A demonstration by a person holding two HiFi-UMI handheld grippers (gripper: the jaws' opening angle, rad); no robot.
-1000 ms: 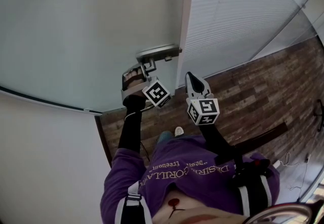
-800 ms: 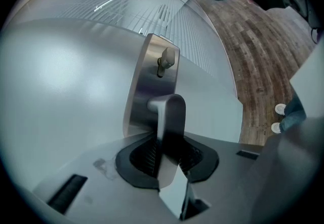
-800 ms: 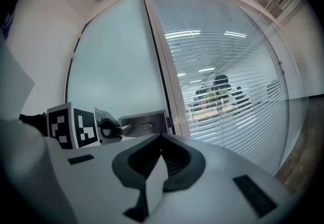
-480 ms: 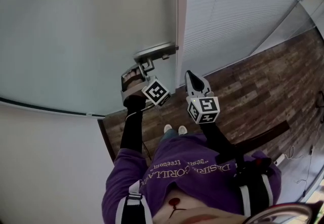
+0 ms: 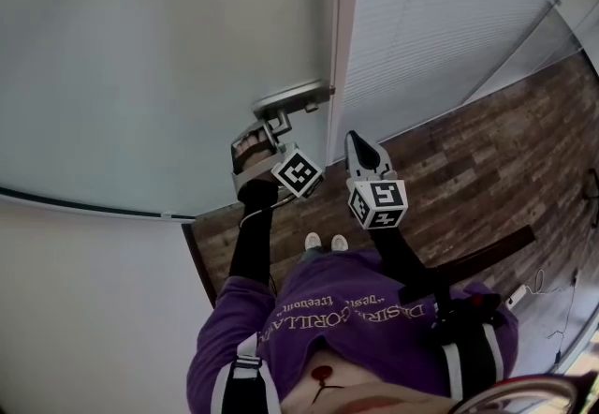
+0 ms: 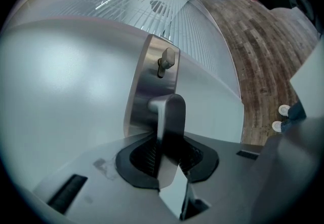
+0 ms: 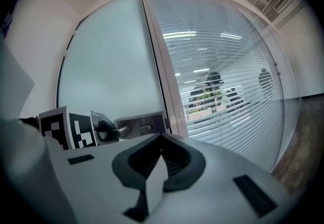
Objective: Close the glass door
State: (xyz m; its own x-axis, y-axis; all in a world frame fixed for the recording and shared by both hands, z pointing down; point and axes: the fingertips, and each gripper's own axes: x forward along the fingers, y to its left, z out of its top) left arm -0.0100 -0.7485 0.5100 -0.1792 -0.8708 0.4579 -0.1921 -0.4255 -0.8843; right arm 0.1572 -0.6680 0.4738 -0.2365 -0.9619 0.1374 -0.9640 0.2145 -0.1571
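The frosted glass door fills the left of the head view, its metal lever handle close to the door's edge. My left gripper is shut on that handle. In the left gripper view the lever runs down between the pads of the left gripper, below the lock plate's thumb turn. My right gripper hangs to the right of the handle, apart from the door. The right gripper is shut on nothing, and the handle shows beyond it.
A white door-frame post stands right at the door's edge. Beyond it is a glass wall with slatted blinds. Dark wooden floor lies below, with the person's shoes close to the door. A white wall is at the lower left.
Almost nothing differs. The left gripper keeps its hold on the handle and the right one stays beside it. The head view has shifted slightly.
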